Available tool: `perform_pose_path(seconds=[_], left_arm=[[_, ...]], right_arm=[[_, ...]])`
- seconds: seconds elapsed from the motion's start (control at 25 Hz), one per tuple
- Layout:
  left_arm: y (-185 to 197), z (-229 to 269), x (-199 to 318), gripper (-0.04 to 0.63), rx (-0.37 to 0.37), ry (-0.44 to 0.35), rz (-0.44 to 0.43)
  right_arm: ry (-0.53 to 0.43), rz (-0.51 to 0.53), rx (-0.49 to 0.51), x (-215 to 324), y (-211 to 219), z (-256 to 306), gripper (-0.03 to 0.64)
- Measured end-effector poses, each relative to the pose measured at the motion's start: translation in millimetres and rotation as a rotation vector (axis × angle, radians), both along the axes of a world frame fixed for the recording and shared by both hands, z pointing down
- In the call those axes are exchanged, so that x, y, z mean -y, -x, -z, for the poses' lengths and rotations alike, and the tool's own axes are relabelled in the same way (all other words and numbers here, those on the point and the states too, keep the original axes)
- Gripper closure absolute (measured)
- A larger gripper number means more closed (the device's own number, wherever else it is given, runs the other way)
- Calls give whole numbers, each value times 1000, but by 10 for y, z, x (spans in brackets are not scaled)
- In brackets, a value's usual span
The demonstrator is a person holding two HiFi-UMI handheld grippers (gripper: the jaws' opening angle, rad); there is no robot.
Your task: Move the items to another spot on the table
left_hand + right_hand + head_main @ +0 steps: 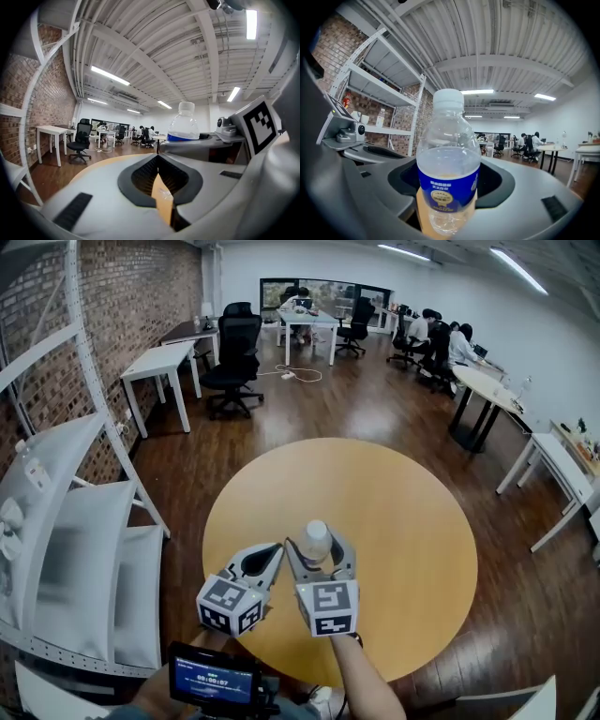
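A clear water bottle point(448, 164) is clamped upright by the right gripper point(319, 552), seemingly lifted above the round table point(403, 521) for relocation. The left gripper point(157, 161) is closed and empty.

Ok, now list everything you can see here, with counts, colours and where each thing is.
table: one, round, wood-coloured, centre
water bottle: one, clear, blue label, white cap, in the right hand-held gripper
shelving rack: one, white, left, by brick wall
desks: several, white, around the room
office chairs: several, black, at desks
people: several, seated at far desks
screen device: one, black, bottom edge
left hand-held gripper: one, grey, jaws together, empty
right hand-held gripper: one, grey, shut on the water bottle
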State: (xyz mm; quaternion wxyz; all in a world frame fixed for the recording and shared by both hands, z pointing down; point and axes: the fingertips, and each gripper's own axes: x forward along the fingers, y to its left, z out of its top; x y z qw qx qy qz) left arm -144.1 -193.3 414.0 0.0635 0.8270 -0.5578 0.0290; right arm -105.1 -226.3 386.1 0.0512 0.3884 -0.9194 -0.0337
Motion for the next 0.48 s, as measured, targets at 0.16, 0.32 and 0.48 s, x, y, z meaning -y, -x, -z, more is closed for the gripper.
perform_pose_path(seconds=[0.16, 0.32, 0.48], left_arm=[[-334, -26, 66, 583, -10, -2, -52], [-785, 29, 90, 583, -11, -6, -86], [-1149, 47, 185, 583, -8, -18, -147]], right_arm=[[-4, -58, 4, 59, -370, -44, 327], [5, -95, 6, 47, -875, 21, 327], [-2, -160, 7, 113, -1268, 15, 327]])
